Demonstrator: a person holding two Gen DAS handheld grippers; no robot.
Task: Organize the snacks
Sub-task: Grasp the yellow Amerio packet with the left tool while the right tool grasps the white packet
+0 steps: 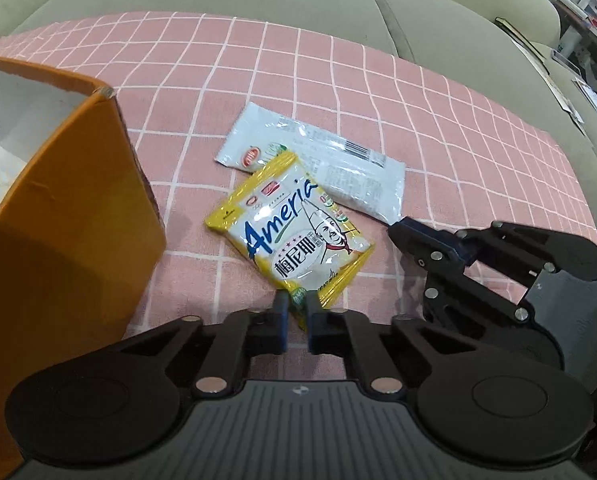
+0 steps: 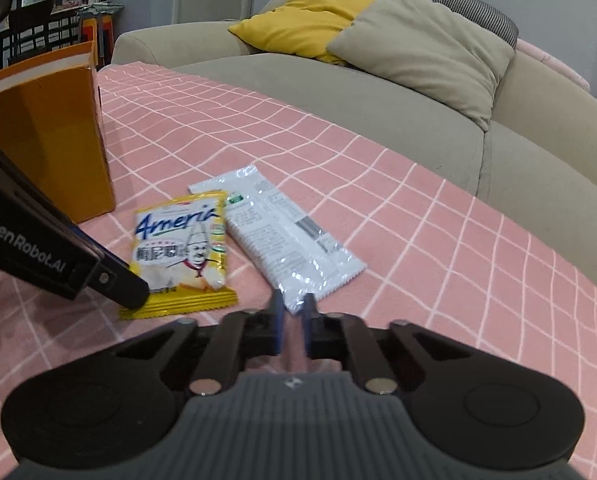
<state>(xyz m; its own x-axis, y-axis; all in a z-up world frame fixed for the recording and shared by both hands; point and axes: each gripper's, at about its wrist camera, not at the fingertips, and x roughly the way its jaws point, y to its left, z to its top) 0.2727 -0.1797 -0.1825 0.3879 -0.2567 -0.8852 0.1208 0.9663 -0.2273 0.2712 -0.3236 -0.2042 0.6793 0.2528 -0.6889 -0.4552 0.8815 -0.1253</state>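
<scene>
We have each claw pinched on its own snack, and both grips sit at a sealed edge because that flat crimp is the one part of a soft packet thin enough to clamp without crushing what is inside. Our left claw (image 1: 296, 312) is closed on the near bottom seam of the yellow packet (image 1: 290, 232), which lies face up on the pink checked cloth (image 1: 438, 120) covering the table. Our right claw (image 2: 290, 308) is closed on the near corner of the white packet (image 2: 282, 236), which lies beside the yellow one with its far end tucked under it. The orange box (image 1: 70, 240) stands open just left of the yellow packet, near enough that we judge it to be where the snacks go. Taking one packet per hand should let us lift them apart without dragging the overlap.
</scene>
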